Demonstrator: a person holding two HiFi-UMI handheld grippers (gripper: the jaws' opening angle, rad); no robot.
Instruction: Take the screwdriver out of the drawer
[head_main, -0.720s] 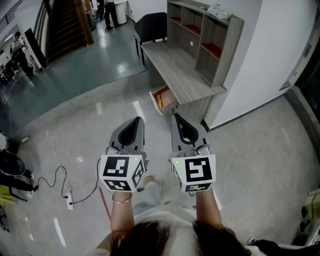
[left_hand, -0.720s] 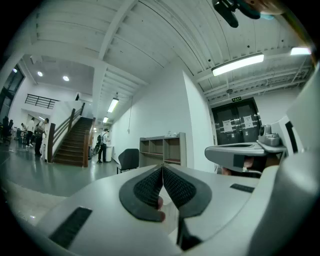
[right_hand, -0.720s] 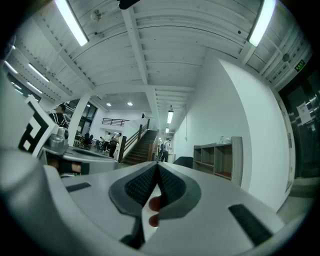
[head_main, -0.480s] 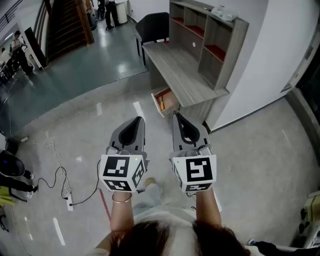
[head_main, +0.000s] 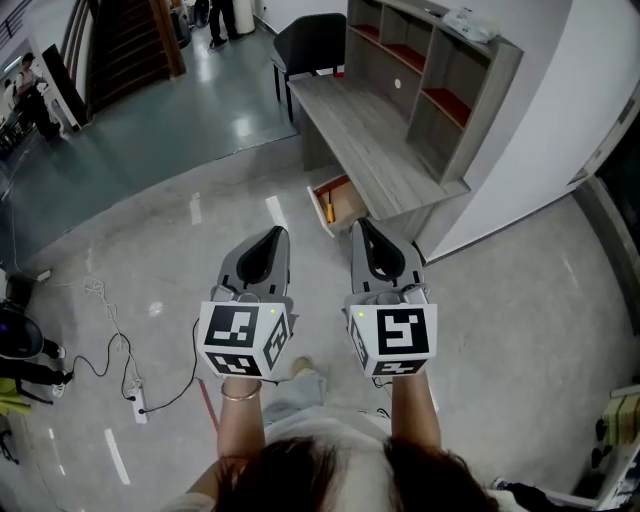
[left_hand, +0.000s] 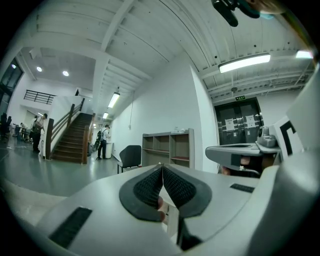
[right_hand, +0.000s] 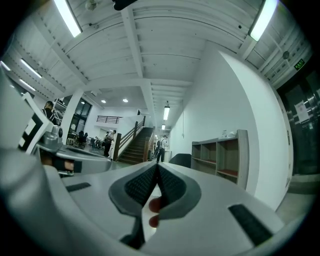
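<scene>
A polished grey floor, glossy enough to carry reflections, fills the hall. In the head view a dark wooden staircase rises at eleven o'clock. At eight o'clock a white power strip lies on the floor.

The left tongs are smooth grey plastic with black ribbed pads. They are pressed together with nothing between them, and their cube carries black-and-white square markers.

At twelve o'clock a black chair stands at the far end of a long worktop of pale grey wood grain. Under its near edge a shallow drawer is pulled out, wood-toned inside. The screwdriver lies in it towards the left side. It is a short, slim tool with a yellow-orange handle, and its tip is too small to make out.

The right tongs, of the same build, are likewise closed and empty. In the head view their tip shows at six o'clock of the drawer.

At one o'clock an open-fronted shelf unit of the same grey wood sits on the worktop, with red shelf floors. A green sign above dark doors is too small to read.
</scene>
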